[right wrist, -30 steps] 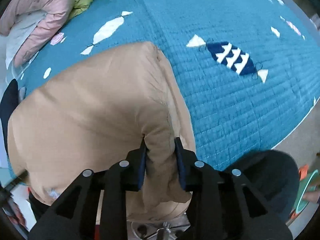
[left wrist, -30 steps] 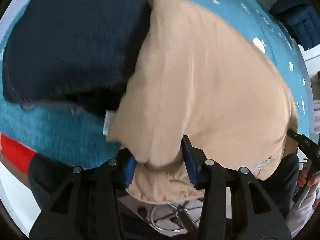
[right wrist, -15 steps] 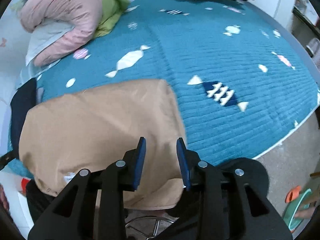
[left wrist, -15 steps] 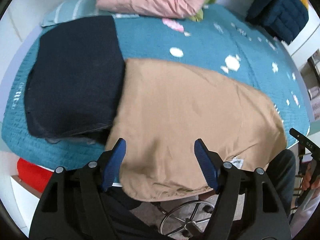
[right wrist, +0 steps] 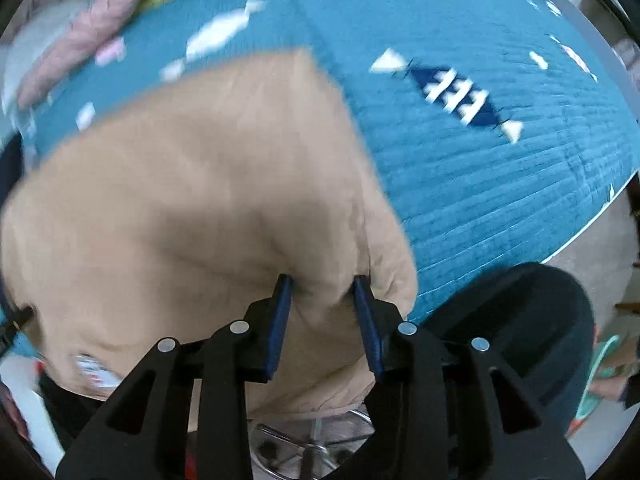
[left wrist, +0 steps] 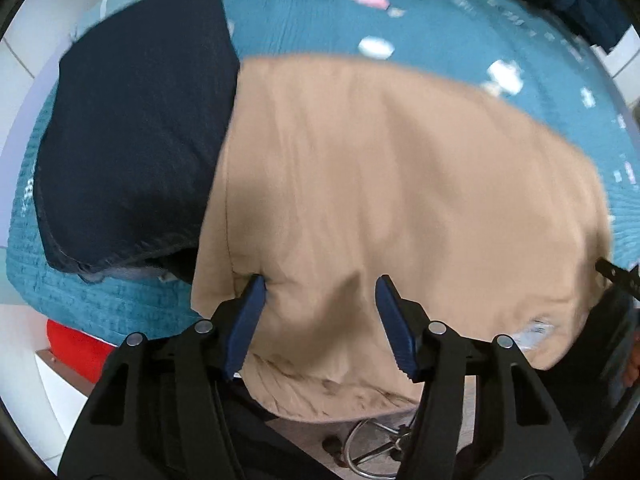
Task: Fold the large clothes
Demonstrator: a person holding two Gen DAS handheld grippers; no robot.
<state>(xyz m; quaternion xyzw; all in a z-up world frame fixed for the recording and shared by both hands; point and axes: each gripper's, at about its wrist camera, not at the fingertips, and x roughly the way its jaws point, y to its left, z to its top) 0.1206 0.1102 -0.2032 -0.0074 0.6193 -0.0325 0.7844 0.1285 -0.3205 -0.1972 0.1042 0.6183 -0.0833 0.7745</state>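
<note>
Hovering over the bed [right wrist: 500, 208] with both tools pointing steeply down, I judge the fold partly done: the tan garment [left wrist: 400, 184] lies as one broad, fairly flat panel on the blue cover, its near edge spilling off the bed's edge toward me. A dark garment [left wrist: 136, 136] already sits folded just beyond and to the left of my left tool [left wrist: 320, 316], its edge touching or tucked against the tan one; I cannot tell which overlaps. So one piece looks finished, and the tan one likely needs at least one more fold and a squaring-up.

My left tool is released. Its jaws have just been narrowing a little after a wide spread, and tan cloth lies under and between them, but the pads [left wrist: 248, 320] stand clear of it on both sides. The garment's near hem hangs directly below that tool, and the bulk of the panel stretches away ahead and to its right.

My right tool [right wrist: 322, 320] has its jaws fairly close together, with a small ridge of tan cloth rising between them. The picture is blurred, so I cannot tell whether the pads pinch that ridge or only flank it. The garment's right corner lies just right of this tool, and the rest spreads ahead and to its left.
</note>
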